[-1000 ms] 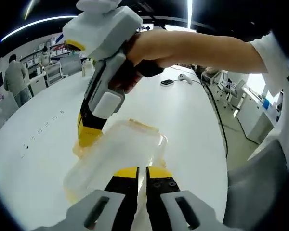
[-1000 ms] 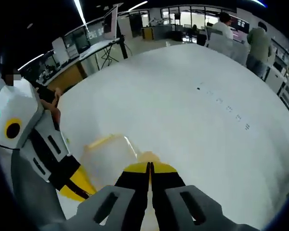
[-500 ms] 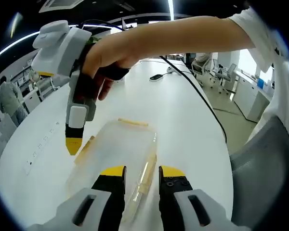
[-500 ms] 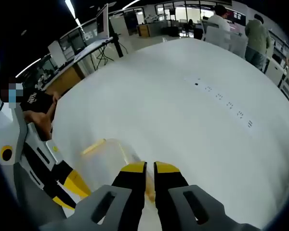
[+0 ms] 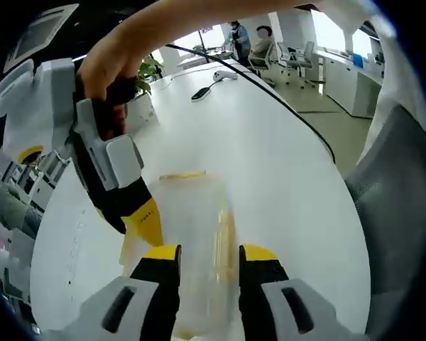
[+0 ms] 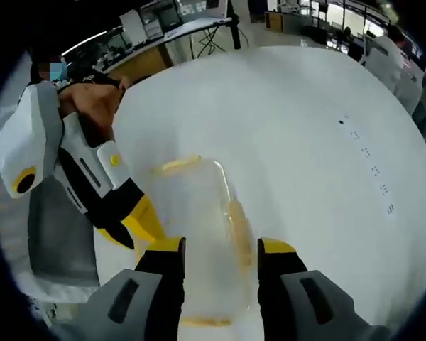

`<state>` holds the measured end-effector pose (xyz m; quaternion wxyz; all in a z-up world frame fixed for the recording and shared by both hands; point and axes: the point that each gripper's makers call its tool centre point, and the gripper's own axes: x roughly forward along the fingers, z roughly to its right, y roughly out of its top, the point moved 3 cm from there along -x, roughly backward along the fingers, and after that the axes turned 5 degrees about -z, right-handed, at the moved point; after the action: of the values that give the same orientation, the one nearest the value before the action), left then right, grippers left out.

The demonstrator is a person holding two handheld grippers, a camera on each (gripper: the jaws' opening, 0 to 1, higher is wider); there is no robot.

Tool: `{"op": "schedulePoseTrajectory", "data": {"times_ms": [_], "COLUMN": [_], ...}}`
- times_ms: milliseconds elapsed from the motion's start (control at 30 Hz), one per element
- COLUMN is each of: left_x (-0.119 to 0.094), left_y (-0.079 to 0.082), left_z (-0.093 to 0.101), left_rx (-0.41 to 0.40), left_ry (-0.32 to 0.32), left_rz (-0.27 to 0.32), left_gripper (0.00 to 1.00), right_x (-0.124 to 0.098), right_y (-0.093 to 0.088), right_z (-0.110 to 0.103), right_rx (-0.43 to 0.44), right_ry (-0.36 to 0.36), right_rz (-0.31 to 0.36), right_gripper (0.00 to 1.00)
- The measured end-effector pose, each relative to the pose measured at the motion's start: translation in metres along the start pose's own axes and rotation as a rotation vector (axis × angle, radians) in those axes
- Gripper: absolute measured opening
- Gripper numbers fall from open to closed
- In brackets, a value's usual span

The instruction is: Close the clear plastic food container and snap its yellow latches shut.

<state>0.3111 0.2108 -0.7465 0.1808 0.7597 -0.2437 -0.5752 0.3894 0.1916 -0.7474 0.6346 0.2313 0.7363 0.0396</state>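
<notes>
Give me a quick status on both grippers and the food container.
Left gripper open, right gripper open, jaws astride the container. Lid on; yellow latch blurred, state unclear. Nothing in the way on the table.

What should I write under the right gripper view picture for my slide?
Open right tongs straddle the clear plastic food container with yellow latches on the white table, left tongs beside it.

White table (image 5: pixel 284 177); dark cable (image 5: pixel 270 89); possibly remote (image 5: pixel 201 93).
</notes>
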Motion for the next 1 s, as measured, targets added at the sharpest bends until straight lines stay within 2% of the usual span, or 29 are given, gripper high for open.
{"op": "schedulePoseTrajectory", "data": {"times_ms": [100,200,233,300,367,400,433,500,600,700,1000], "left_x": [-0.0011,-0.0008,-0.0005,-0.0001,0.0000,0.0003,0.0009,0.0015,0.0025,0.0028,0.0053], "left_y": [0.0006,-0.0002,-0.0002,0.0002,0.0003,0.0004,0.0000,-0.0007,0.0008,0.0005,0.0020], "left_z": [0.0005,-0.0027,-0.0032,-0.0071,-0.0066,-0.0061,-0.0058,-0.0039,-0.0031,-0.0041,0.0016], "left_rx": [-0.034,-0.005,-0.007,-0.012,-0.007,0.007,0.067,0.105,0.092,0.126,0.160], "left_ry": [-0.039,-0.020,-0.017,-0.009,-0.017,-0.015,-0.004,0.007,0.013,0.004,0.066], "left_rz": [0.008,0.000,-0.004,-0.011,-0.018,-0.022,-0.037,-0.057,-0.080,-0.089,-0.136], "left_gripper": [0.32,0.28,0.26,0.22,0.23,0.23,0.23,0.24,0.24,0.23,0.21], "right_x": [-0.0001,0.0004,-0.0001,0.0002,0.0008,0.0013,0.0016,0.0027,0.0030,0.0037,0.0031], "right_y": [0.0027,0.0049,0.0059,0.0076,0.0079,0.0082,0.0084,0.0082,0.0081,0.0085,0.0065], "right_z": [-0.0005,-0.0061,-0.0036,-0.0047,-0.0047,-0.0041,-0.0036,-0.0027,-0.0038,-0.0046,-0.0041], "right_rx": [-0.045,-0.110,-0.138,-0.135,-0.146,-0.153,-0.150,-0.147,-0.164,-0.177,-0.171], "right_ry": [0.017,0.051,0.030,0.030,0.036,0.043,0.047,0.059,0.055,0.048,0.044], "right_rz": [-0.043,-0.089,-0.102,-0.126,-0.150,-0.159,-0.166,-0.184,-0.216,-0.254,-0.269], "right_gripper": [0.37,0.33,0.33,0.32,0.32,0.32,0.32,0.32,0.31,0.31,0.30]}}
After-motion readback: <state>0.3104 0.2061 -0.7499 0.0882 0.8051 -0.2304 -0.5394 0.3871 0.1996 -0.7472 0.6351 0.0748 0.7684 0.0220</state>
